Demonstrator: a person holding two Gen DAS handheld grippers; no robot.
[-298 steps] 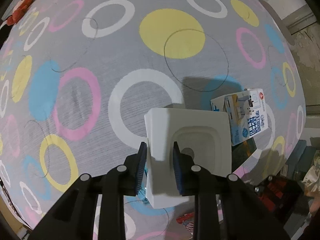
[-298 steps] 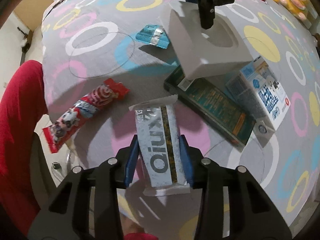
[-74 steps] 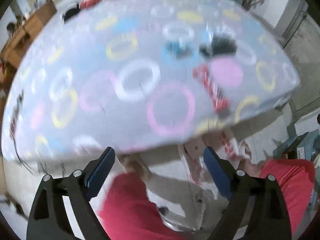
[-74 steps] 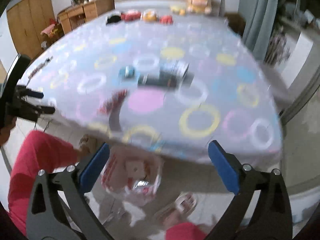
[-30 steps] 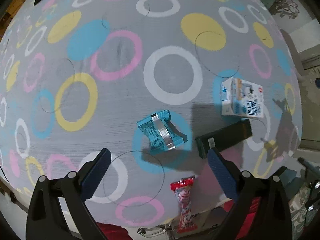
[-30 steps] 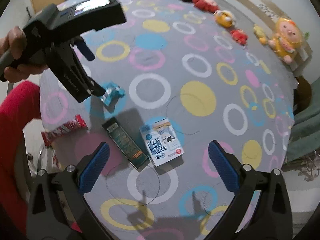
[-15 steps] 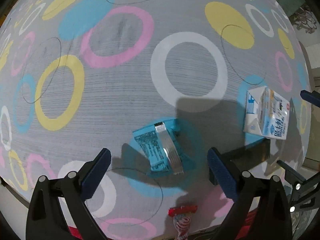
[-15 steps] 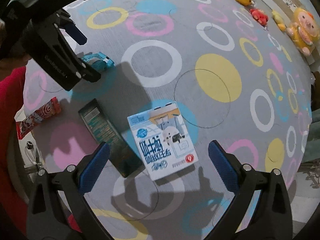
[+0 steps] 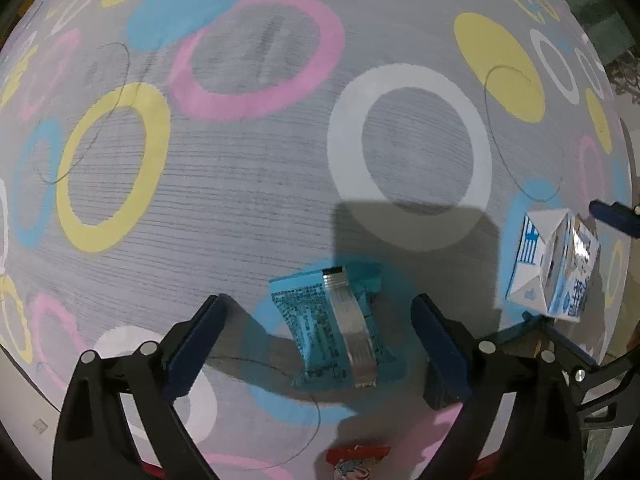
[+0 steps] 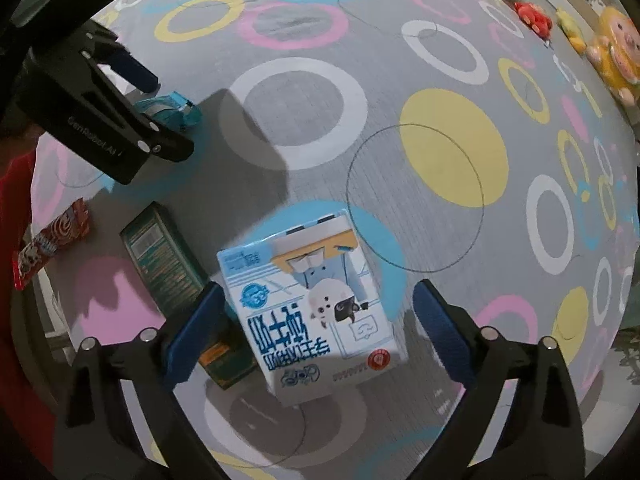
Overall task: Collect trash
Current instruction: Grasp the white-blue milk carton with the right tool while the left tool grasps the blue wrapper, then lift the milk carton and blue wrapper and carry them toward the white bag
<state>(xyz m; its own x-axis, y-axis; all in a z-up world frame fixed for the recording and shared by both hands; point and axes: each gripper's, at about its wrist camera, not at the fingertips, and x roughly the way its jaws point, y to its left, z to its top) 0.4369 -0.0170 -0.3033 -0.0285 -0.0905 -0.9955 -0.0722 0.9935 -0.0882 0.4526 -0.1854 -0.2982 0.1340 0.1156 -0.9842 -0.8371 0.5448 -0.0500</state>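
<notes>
**Two grabs closing at once, each with a neighbour too near**

The blue wrapper [image 9: 334, 328] lies flat on the cloth [image 9: 240, 184], between the fingers of my left gripper [image 9: 320, 344], which points straight down over it. Its jaws are closing but wide, pads clear of the foil on both sides, so nothing is held. My worry: the wrapper is thin and slick, and it lies at a slant to the fingers. They may skate over it, pinch the cloth, or catch only a corner.

The carton [image 10: 310, 312] lies flat between the fingers of my right gripper [image 10: 316, 332], jaws also closing and not pressing yet. It is wide, nearly filling the gap. The green box [image 10: 168, 264] sits just beside it, partly behind my left pad [image 10: 196, 328], so that pad may land on the box or drag it along.

The red packet [image 10: 48, 244] overhangs the cloth's edge; a tug could drop it.
</notes>
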